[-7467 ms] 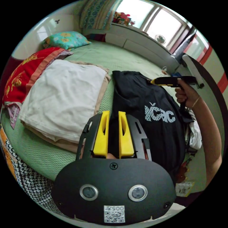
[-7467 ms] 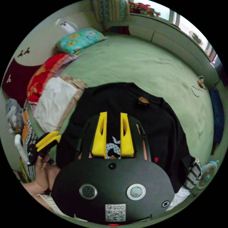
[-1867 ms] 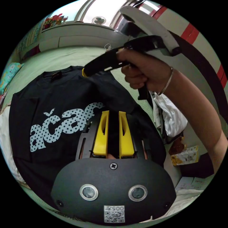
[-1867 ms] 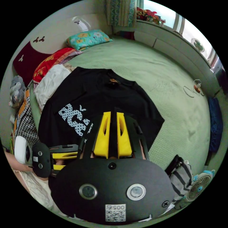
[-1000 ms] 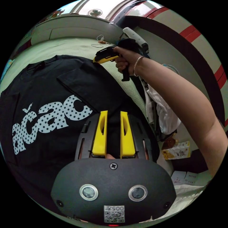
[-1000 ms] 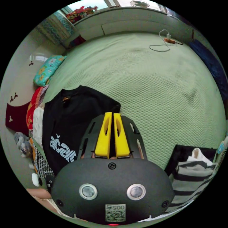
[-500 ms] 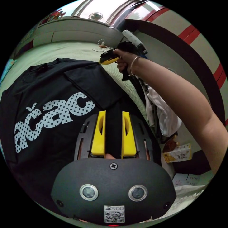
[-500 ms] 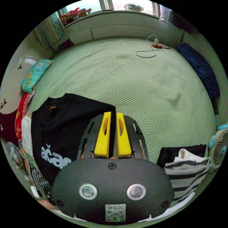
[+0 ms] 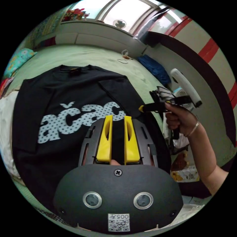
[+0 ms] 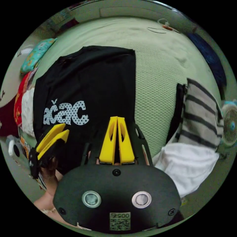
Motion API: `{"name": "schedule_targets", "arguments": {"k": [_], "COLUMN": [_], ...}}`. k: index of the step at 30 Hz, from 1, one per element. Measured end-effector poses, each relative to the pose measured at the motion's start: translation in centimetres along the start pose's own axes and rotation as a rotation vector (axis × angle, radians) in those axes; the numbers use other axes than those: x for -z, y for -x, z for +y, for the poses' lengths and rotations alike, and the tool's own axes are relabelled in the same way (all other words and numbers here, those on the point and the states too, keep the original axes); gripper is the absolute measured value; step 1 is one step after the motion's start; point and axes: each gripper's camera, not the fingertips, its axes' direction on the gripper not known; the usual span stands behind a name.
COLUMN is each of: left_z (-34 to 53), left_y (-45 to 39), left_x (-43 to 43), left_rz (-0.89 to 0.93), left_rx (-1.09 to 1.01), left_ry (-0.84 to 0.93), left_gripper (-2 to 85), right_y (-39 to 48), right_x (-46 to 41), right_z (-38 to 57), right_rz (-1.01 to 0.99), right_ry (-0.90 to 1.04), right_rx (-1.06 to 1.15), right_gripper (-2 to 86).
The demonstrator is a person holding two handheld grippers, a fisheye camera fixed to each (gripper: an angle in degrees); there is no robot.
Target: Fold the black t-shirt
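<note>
The black shirt (image 9: 74,103) lies flat on the green bed (image 9: 81,55), print up, collar at the far end and hem toward the person, so its long axis runs straight away from both grippers. One sleeve is already turned in over the chest, leaving a straight side edge on the right. The right gripper (image 10: 117,118) sits at that edge low on the shirt, its yellow jaws nearly together; whether cloth is pinched between them I cannot tell. The left gripper (image 9: 118,118) hovers over the hem just below the white lettering, jaws a little apart with black cloth showing in the gap, and no clear grip visible. Striped clothes (image 10: 202,116) lie just off the right edge. By my reading, the next fold calls for the right side to come across the long axis, and the right gripper is nearer that edge.
</note>
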Motion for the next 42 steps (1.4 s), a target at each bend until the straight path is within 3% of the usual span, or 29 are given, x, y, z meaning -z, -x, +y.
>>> {"name": "schedule_targets", "arguments": {"k": [3,7,11,15,20,26,31,38,42], "left_z": [0.1,0.4,0.8,1.2,0.9,1.2,1.0,0.6,1.0], "left_y": [3.6,8.6,11.8,13.4,13.4,14.3,14.4,13.8,13.3], "left_x": [2.7,5.7,7.3,7.6,8.7,10.0,10.8,14.1,15.3], "left_rz": [-0.159,-0.276,-0.288,-0.234,-0.308,-0.284,-0.295,-0.345,-0.422], "left_rx": [0.097,0.215,0.235,0.274,0.206,0.219,0.202,0.212,0.191], "left_ry": [-0.029,-0.023,0.034,0.095,0.123,0.118,0.132,0.085,0.095], "left_gripper": [7.0,5.9,6.0,5.9,5.0,5.0,6.1,1.1,0.7], "right_y": [3.9,9.6,11.8,12.9,13.7,14.9,17.4,21.8,23.2], "right_x": [2.6,1.3,-2.1,-2.5,-1.6,-2.5,-1.3,-0.6,0.3], "right_z": [3.3,5.2,5.5,6.4,7.6,9.8,10.6,11.7,13.0], "right_rz": [-0.137,0.055,0.213,0.214,0.056,0.052,0.042,0.076,-0.044], "right_ry": [-0.153,-0.21,-0.213,-0.205,-0.214,-0.279,-0.291,-0.222,-0.193], "right_rx": [0.033,0.083,0.049,0.012,-0.098,-0.152,-0.07,-0.015,0.041], "right_gripper": [-1.0,-1.0,-1.2,-1.1,-1.2,-1.1,-1.0,-1.0,-1.0]}}
